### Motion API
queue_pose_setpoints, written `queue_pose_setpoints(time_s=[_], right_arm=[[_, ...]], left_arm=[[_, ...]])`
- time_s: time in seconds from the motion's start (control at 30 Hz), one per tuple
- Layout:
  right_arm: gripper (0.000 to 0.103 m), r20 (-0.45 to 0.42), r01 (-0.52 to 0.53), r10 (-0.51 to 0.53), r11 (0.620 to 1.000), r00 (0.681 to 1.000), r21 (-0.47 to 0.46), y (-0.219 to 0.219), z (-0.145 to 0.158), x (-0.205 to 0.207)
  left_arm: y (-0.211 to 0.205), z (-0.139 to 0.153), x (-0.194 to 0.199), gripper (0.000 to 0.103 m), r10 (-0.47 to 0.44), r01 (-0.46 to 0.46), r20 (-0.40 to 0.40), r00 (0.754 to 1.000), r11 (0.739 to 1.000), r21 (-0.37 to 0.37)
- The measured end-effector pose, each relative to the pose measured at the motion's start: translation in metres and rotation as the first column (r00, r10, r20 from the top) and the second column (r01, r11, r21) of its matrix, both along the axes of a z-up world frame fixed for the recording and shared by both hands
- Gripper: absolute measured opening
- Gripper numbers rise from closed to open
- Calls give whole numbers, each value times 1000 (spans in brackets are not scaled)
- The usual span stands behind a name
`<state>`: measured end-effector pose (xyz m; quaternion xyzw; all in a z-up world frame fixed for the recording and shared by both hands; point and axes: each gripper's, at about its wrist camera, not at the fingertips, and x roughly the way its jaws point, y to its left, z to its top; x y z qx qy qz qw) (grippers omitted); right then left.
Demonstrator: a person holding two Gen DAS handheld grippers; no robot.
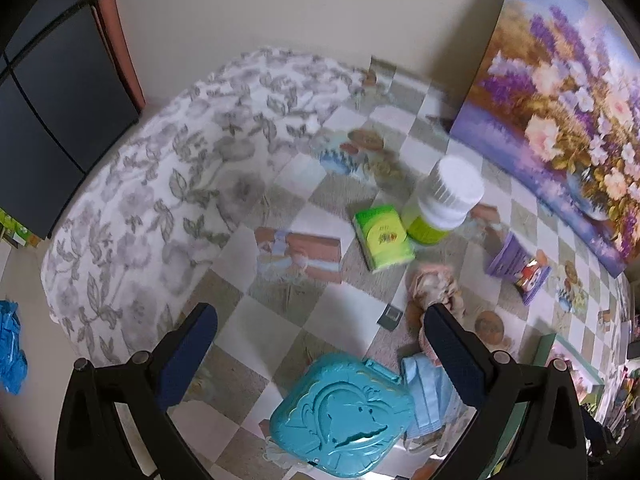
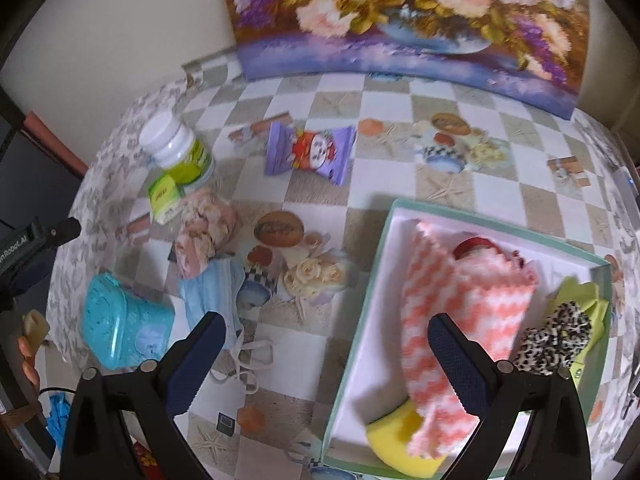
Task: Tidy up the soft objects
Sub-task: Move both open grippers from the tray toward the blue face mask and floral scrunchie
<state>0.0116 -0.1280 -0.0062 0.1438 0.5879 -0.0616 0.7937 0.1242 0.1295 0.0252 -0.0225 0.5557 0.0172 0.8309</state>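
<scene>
2 hand-held grippers are seen from their own wrist cameras, both pointing steeply down at a table (image 2: pixel 384 184) covered in a chequered, picture-printed cloth. The left hand-held gripper (image 1: pixel 320 354) has its jaws spread wide with nothing clamped between them. The right hand-held gripper (image 2: pixel 326 364) likewise stands wide apart and empty.

Under the right hand-held gripper's right finger lies a shallow white box with a mint-green rim (image 2: pixel 362 300). In it are already laid a pink-and-white zigzag fleece cloth (image 2: pixel 448 304), a yellow sponge (image 2: pixel 394 436) and a leopard-print fabric scrunchie (image 2: pixel 554 338).

The soft things not yet sorted lie outside the box: a pale blue pleated face mask (image 2: pixel 212 294) just beyond the right hand-held gripper's left finger, and a crumpled pink floral fabric piece (image 2: pixel 204 234) further out, touching the mask.

Beside the mask, directly beneath the left hand-held gripper, sits a hard turquoise plastic case (image 1: pixel 340 412). Further ahead stand a white-lidded green plastic jar (image 1: pixel 442 204) and a small green carton (image 1: pixel 382 238).

The mask would seem the next pick. Its white ear loops trail loosely, so they could snag or drag. The mask overlaps the floral piece, so both could be lifted together. The hard case could be knocked by a closing finger.
</scene>
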Motion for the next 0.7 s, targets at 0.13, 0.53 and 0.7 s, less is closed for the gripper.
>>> queue_pose_setpoints(time_s=[0.13, 0.53, 0.7], right_arm=[[102, -33, -44, 45, 999, 998, 9, 17, -15, 8], [102, -64, -151, 156, 986, 986, 68, 67, -49, 29], [102, -85, -198, 202, 979, 976, 50, 84, -65, 34]], left_arm=[[4, -11, 4, 103, 17, -17, -23, 1000, 1000, -14], [7, -38, 16, 103, -4, 5, -94, 996, 1000, 5], [15, -46, 22, 103, 14, -14, -113, 994, 1000, -1]])
